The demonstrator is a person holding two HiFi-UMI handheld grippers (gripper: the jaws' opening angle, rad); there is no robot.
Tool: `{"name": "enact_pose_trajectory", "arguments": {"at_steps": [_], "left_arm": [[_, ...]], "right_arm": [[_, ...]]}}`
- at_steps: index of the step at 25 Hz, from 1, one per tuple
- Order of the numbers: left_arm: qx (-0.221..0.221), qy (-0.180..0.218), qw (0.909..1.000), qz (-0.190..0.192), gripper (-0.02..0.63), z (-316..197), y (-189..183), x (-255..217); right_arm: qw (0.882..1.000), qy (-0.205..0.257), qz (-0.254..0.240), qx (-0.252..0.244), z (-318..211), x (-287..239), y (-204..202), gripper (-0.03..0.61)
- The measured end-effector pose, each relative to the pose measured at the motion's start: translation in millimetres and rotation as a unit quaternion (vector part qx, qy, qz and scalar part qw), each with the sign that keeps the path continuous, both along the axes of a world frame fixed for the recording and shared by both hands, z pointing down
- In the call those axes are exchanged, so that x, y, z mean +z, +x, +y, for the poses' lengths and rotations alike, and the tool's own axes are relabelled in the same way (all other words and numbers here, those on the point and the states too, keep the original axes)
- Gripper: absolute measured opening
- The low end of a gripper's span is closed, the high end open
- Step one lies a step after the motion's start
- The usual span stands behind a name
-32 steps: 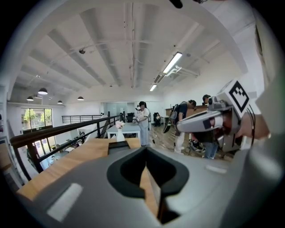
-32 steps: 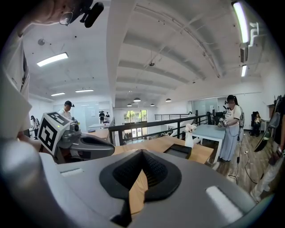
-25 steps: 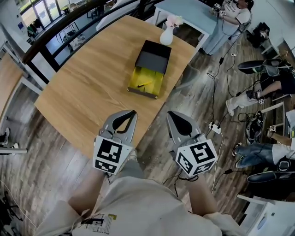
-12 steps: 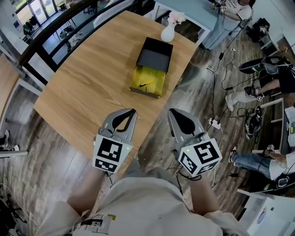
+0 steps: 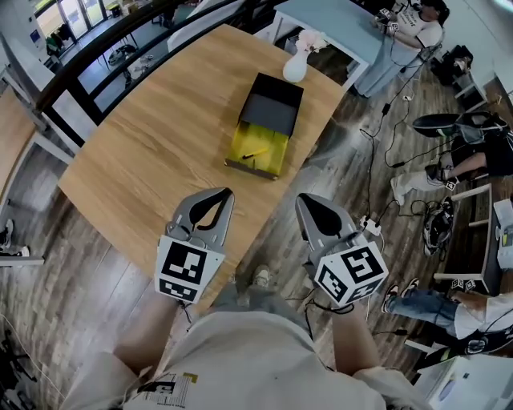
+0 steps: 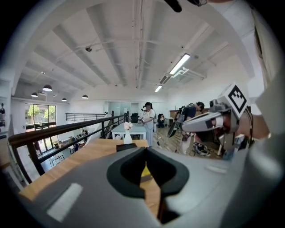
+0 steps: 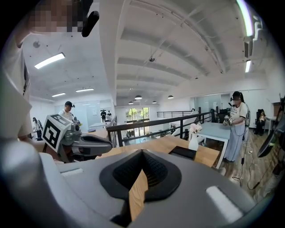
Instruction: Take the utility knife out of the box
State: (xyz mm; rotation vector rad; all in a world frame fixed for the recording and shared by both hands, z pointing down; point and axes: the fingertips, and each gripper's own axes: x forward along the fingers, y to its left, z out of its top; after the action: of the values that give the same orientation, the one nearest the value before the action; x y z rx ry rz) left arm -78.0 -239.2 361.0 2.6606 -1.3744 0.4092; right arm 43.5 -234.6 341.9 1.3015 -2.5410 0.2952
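A box [image 5: 263, 126] lies on the wooden table [image 5: 152, 144], its black sleeve at the far end and its yellow drawer pulled out toward me. A small dark-and-yellow utility knife [image 5: 255, 150] lies in the yellow drawer. My left gripper [image 5: 228, 193] hovers over the table's near edge, shut and empty. My right gripper [image 5: 302, 199] hangs beside it, off the table's near right edge over the floor, also shut and empty. Both are well short of the box. In the left gripper view the box [image 6: 126, 146] lies ahead beyond the closed tips; in the right gripper view the box [image 7: 183, 152] shows to the right.
A white vase [image 5: 295, 68] with pink flowers stands just behind the box at the table's far corner. A light blue table [image 5: 337, 24] and a standing person [image 5: 409, 36] are beyond. Cables and a power strip [image 5: 370, 226] lie on the floor to the right, by seated people's legs.
Both grippers have edged forward toward the table with jaws still shut. A shoe has come into view on the floor beneath them.
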Motion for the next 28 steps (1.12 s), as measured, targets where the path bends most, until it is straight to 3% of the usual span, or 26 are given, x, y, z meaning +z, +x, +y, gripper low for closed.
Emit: {"name": "enact_pose_trajectory", "arguments": {"at_steps": [6,16,23,28], "left_arm": [[-0.016,-0.007,0.9998,-0.011,0.003,-11,16,5],[-0.035,-0.017,0.9986,-0.035,0.003,-30,33,14],[-0.046,0.005,0.9973,-0.058,0.003,-64,36,9],[-0.049,0.009,0.9966,-0.066,0.003,-89,34,15]], "right_arm": [[0.999,-0.005,-0.023,-0.034,-19,3,17,0.000],[0.998,-0.011,-0.044,-0.049,-58,12,47,0.008],[0.995,-0.001,0.020,-0.103,-99,14,38,0.074],[0.979,-0.011,0.097,-0.180,-123,29,8,0.118]]}}
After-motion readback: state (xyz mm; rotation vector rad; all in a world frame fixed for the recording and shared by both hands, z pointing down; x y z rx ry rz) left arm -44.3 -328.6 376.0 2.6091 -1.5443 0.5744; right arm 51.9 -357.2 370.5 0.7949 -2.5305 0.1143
